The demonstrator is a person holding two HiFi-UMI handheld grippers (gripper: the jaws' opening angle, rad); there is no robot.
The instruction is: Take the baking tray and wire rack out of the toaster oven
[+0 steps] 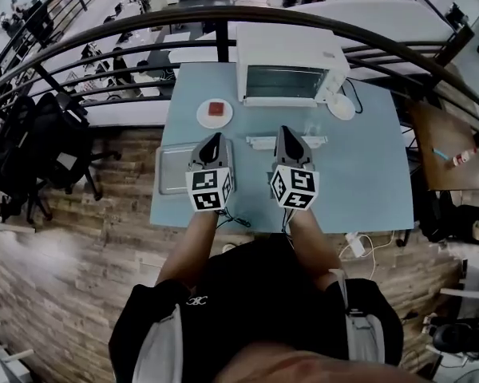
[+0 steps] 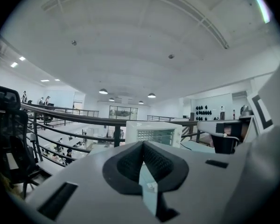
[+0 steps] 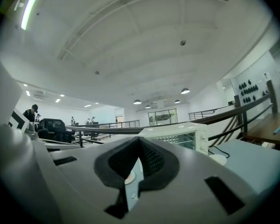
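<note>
The white toaster oven stands at the far side of the light blue table, its glass door shut. A grey baking tray lies flat on the table's left part, its right side hidden behind my left gripper. A pale narrow piece, perhaps the wire rack, lies in front of the oven, partly behind my right gripper. Both grippers hover side by side over the table and point at the oven. Left gripper and right gripper are shut and hold nothing.
A white plate with a red piece sits left of the oven. A white round dish and a black cable lie to its right. A dark railing runs behind the table. A wooden side table stands at right.
</note>
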